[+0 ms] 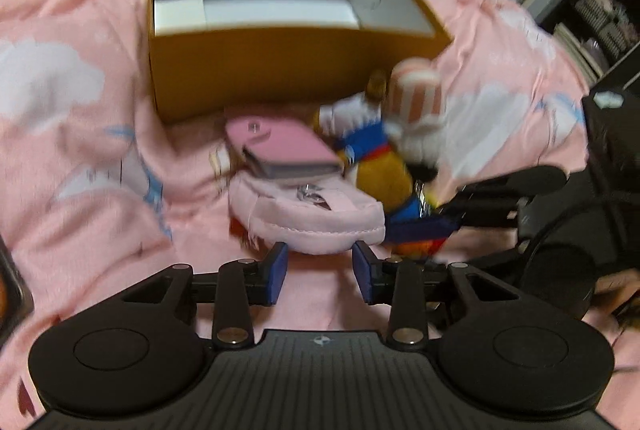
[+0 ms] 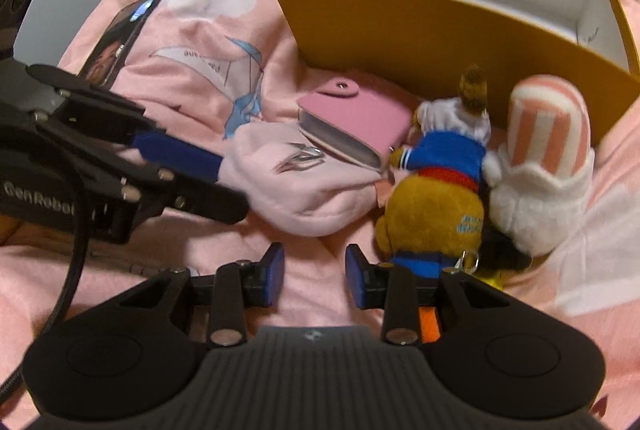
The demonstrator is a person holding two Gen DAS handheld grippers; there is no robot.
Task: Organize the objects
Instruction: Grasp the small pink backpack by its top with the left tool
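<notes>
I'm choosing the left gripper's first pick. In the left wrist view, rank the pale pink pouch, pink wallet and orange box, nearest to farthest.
From the left gripper:
1. Pale pink pouch, just ahead of the fingertips.
2. Pink wallet, lying on the pouch's far end.
3. Orange box, behind both.

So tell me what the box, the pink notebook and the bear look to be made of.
Box: likely stiff cardboard, matte mustard outside, white inside, thin straight walls.
Notebook: smooth pink cover, possibly faux leather, with a snap tab.
Bear: fuzzy plush with a cloth shirt.
</notes>
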